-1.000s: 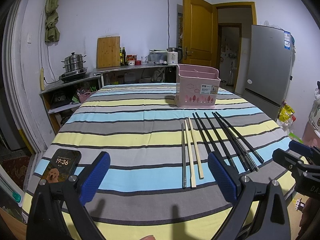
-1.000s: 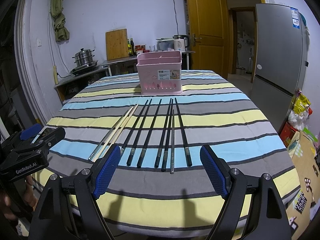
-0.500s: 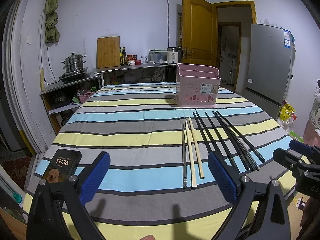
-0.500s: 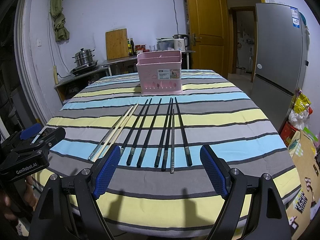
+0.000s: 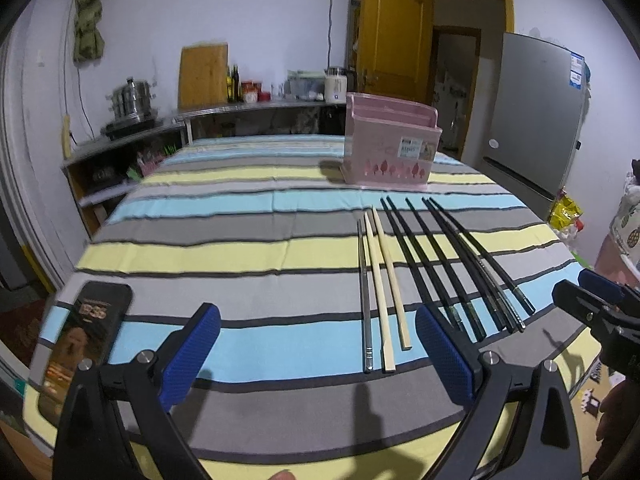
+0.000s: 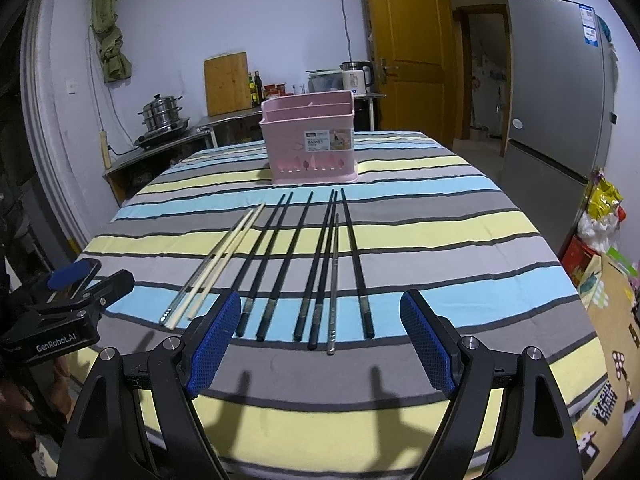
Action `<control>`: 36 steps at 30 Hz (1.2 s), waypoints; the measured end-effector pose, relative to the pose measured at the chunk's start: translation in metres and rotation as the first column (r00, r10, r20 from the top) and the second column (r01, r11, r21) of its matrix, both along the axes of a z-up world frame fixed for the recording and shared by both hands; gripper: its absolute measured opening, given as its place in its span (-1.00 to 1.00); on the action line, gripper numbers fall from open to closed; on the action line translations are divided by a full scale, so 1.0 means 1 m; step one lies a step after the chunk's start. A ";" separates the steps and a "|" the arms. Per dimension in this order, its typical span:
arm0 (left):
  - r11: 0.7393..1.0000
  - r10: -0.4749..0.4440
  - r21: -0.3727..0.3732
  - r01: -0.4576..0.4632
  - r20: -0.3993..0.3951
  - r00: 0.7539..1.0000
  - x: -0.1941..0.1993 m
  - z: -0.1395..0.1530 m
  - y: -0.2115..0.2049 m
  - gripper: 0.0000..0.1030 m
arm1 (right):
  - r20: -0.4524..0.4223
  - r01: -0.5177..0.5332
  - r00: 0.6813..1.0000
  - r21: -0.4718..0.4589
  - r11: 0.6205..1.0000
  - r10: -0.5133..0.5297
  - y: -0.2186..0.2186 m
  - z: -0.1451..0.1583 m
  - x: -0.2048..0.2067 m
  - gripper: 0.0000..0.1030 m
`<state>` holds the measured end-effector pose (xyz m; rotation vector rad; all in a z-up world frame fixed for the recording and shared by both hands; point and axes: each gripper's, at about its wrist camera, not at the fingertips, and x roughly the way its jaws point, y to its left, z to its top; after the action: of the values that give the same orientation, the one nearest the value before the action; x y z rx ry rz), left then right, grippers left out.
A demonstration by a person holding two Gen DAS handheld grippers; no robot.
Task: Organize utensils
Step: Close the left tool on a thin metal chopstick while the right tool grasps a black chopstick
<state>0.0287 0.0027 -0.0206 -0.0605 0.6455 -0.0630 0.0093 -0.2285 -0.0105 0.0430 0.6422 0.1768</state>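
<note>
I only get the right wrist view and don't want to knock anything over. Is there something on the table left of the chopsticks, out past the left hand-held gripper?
Observer: Yes. The left wrist view shows a phone lying flat on the striped tablecloth. It is near the table's left edge with its screen lit, well apart from the wooden chopsticks.
Operator: Is the left hand-held gripper carrying anything?
Observer: No. The left hand-held gripper is open. Its blue pads are wide apart with nothing held between them.
</note>
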 end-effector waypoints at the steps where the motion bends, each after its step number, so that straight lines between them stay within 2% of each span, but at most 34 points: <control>1: 1.000 -0.005 -0.008 0.005 -0.015 1.000 0.006 -0.003 0.001 0.93 | -0.002 0.001 1.000 -0.001 1.000 -0.001 -0.001 0.000 0.003 0.59; 5: 1.000 -0.016 0.019 0.018 -0.060 0.998 0.027 -0.009 -0.001 0.93 | -0.033 -0.003 0.999 -0.002 1.000 0.003 -0.006 -0.004 0.022 0.59; 10: 0.999 -0.032 0.031 0.036 -0.140 0.990 0.059 -0.017 -0.003 0.80 | -0.077 -0.008 0.997 -0.035 0.999 0.006 -0.010 -0.013 0.053 0.59; 15: 0.999 -0.046 0.020 0.050 -0.195 0.980 0.088 -0.021 -0.005 0.71 | -0.135 -0.008 0.991 -0.015 1.000 0.006 -0.017 -0.021 0.086 0.55; 18: 0.998 -0.057 0.007 0.059 -0.211 0.976 0.101 -0.021 -0.004 0.55 | -0.162 0.000 0.987 -0.020 1.000 -0.003 -0.022 -0.024 0.105 0.37; 23: 0.997 -0.079 -0.018 0.077 -0.241 0.967 0.121 -0.025 -0.002 0.49 | -0.201 -0.007 0.980 -0.031 0.999 0.000 -0.025 -0.031 0.132 0.06; 25: 0.996 -0.089 -0.030 0.084 -0.256 0.963 0.127 -0.027 -0.003 0.48 | -0.220 -0.014 0.975 -0.027 1.000 0.007 -0.027 -0.034 0.141 -0.16; 30: 0.994 -0.109 -0.033 0.103 -0.273 0.956 0.138 -0.029 -0.007 0.44 | -0.250 -0.040 0.968 -0.024 0.999 0.033 -0.025 -0.040 0.156 -0.30; 36: 0.992 -0.119 0.007 0.126 -0.284 0.951 0.143 -0.033 -0.014 0.42 | -0.274 -0.069 0.960 -0.031 0.997 0.058 -0.019 -0.045 0.165 -0.36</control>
<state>0.1722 -0.0114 -0.0535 -0.0050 0.9372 -0.1689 0.1741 -0.2477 -0.0558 0.0081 0.9230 0.2219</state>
